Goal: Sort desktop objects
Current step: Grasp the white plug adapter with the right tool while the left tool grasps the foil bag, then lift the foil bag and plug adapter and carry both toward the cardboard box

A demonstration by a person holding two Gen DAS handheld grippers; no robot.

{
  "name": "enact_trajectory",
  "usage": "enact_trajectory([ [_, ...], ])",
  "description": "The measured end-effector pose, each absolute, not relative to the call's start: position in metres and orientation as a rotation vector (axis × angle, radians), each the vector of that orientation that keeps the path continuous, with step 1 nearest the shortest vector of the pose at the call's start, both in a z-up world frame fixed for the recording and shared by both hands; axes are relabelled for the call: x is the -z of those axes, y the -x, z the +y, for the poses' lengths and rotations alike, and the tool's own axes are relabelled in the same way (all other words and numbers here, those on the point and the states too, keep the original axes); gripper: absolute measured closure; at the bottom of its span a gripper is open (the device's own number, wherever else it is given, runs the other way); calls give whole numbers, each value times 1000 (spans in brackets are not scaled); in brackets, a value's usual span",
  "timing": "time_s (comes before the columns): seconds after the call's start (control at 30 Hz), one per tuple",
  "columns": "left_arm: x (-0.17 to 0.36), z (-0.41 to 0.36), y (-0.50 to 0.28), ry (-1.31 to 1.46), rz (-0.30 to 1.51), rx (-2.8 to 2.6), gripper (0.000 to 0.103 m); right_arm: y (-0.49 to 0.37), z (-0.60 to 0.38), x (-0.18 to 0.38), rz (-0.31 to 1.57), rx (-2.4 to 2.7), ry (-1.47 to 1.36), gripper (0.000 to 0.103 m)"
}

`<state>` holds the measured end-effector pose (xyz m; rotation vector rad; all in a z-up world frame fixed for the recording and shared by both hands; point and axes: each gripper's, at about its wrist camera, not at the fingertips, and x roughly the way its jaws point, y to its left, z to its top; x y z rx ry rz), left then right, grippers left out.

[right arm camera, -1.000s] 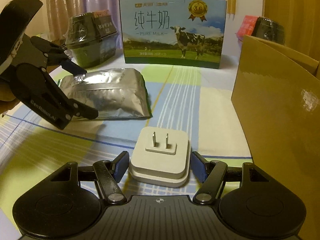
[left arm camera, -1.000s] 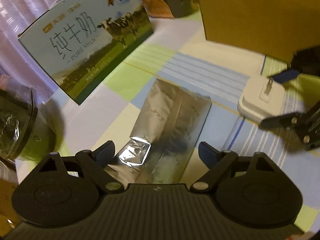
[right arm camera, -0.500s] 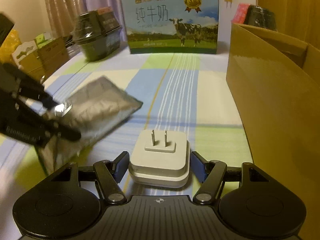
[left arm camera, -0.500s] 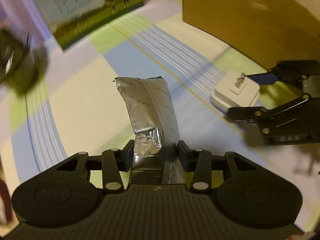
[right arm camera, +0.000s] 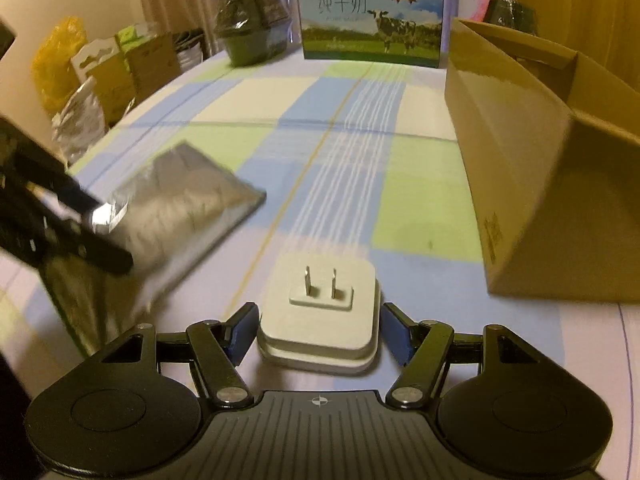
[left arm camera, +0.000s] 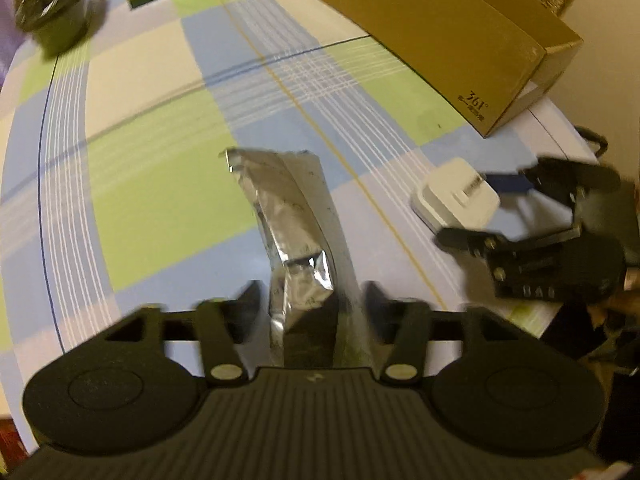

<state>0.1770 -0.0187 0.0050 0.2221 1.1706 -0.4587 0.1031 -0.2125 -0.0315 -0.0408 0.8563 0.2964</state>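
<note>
The left claw (left arm camera: 308, 300) pinches the near end of a silver foil pouch (left arm camera: 288, 208), which juts toward the middle of the left wrist frame, above the checked cloth of the desk (left arm camera: 152, 184). At the right of that frame, the right claw (left arm camera: 484, 208) straddles a white plug (left arm camera: 456, 200). In the right wrist view, its fingers (right arm camera: 240, 332) sit just beside the plug (right arm camera: 320, 316) on either side, but whether they touch it cannot be told. The plug rests on the desk, prongs up. A cardboard box (right arm camera: 532, 184) stands at right, a milk carton (right arm camera: 372, 20) at top center.
</note>
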Motion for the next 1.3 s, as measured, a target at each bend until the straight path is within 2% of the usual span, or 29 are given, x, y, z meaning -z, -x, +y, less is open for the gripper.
enact_trajectory([
  [0.07,-2,-17,-179,-210,1181,437,34,-94,-212,33,842,-281,64,38],
  [0.2,3,-21,-193,-190,1214,430,34,-86,-211,30,804,-274,77,27],
  [0.6,27,-26,-227,-170,1323,390,42,-104,-205,35,778,-349,170,25],
  [0.77,27,-33,-231,-196,1336,403,42,-113,-205,42,799,-423,254,26],
  [0.83,26,-35,-232,-195,1340,406,46,-116,-209,44,809,-439,243,28],
  [0.9,24,-36,-232,-191,1342,413,56,-116,-211,44,816,-456,231,33],
  [0.97,22,-37,-231,-202,1345,411,57,-115,-211,44,822,-455,222,37],
  [1.03,22,-40,-229,-215,1353,413,57,-114,-210,42,827,-459,202,40],
  [1.3,23,-39,-234,-196,1369,382,53,-111,-211,40,819,-472,191,40],
])
